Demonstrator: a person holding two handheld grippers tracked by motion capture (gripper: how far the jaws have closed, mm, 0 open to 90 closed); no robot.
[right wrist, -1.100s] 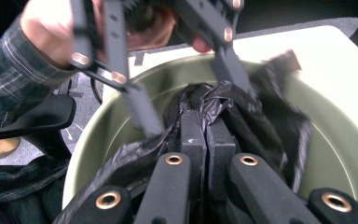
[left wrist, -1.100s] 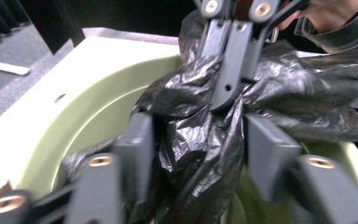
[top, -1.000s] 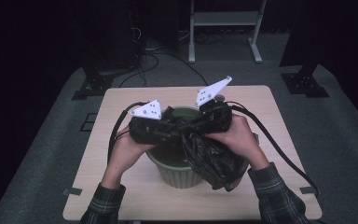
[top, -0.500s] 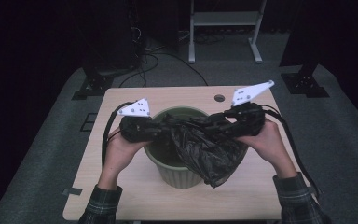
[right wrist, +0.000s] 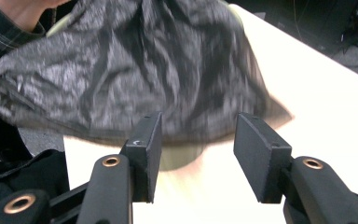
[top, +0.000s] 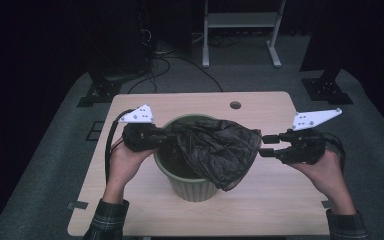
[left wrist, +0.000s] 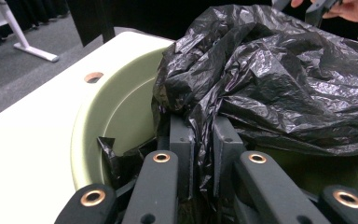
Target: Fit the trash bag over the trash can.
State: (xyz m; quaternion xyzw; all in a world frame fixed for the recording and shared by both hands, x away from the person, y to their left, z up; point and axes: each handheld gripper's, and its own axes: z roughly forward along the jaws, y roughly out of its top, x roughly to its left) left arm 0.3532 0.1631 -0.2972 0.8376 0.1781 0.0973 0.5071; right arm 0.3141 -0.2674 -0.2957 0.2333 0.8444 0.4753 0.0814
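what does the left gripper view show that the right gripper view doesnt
Left gripper view: the left tool, its jaws pinching a fold of the black bag, plus the green bin's inner wall and a round hole in the table.

Right gripper view: the right tool, jaws apart with nothing between them, drawn back from the bag, and a plaid sleeve.

Both: the crumpled black bag over the green bin on the pale table.

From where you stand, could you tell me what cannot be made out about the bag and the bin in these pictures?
- High view: the inside of the green bin is mostly covered by the black bag.
- Left gripper view: the bag's opening is lost in folds where the left gripper pinches it; the bin's base is cut off.
- Right gripper view: the bag is blurred; it hides most of the bin ahead of the open right gripper.
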